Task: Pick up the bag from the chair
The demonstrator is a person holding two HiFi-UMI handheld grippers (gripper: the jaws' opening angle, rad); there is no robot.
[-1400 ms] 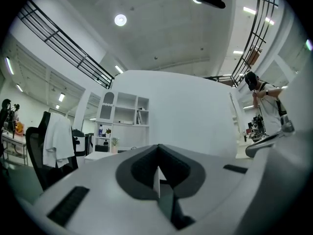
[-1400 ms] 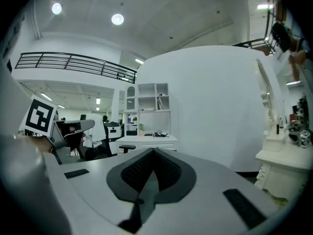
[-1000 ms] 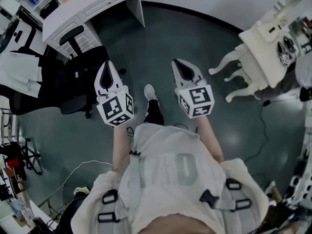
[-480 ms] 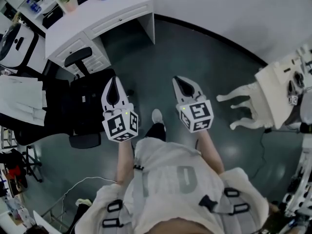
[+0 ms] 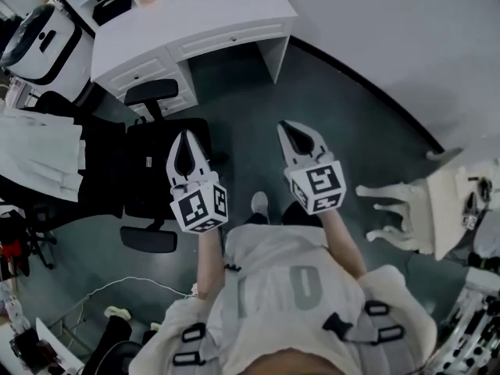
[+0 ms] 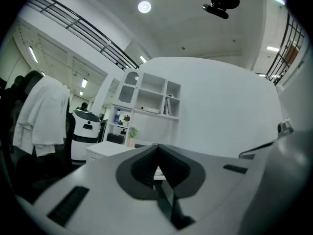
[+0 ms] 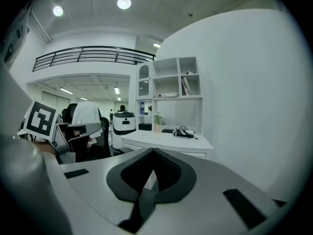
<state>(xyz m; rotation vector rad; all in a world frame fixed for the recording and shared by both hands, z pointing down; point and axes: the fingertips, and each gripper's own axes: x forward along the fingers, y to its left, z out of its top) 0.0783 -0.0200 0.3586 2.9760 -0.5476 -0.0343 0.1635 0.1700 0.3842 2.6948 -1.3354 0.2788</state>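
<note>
A black office chair (image 5: pixel 151 94) stands left of centre in the head view, in front of the white desk (image 5: pixel 195 22). A dark bulk on its seat looks like the bag (image 5: pixel 156 170), but its outline blends with the black seat. My left gripper (image 5: pixel 185 136) is held just right of the seat, jaws shut and empty. My right gripper (image 5: pixel 287 126) is shut too, over bare floor further right. In the left gripper view the shut tips (image 6: pixel 156 146) point at the desk and shelves. In the right gripper view the shut tips (image 7: pixel 152 151) face the desk (image 7: pixel 166 138).
A white coat (image 5: pixel 39 151) hangs over another dark chair at far left, next to a white-and-black machine (image 5: pixel 39 41). A white carved table (image 5: pixel 437 209) stands at the right. A thin white cable (image 5: pixel 117 287) lies on the floor behind the chair. A black item (image 7: pixel 184 131) lies on the desk.
The person has walked toward the desk, so the chair and desk have come closer and slid right in the head view. Both grippers stay shut and empty.
</note>
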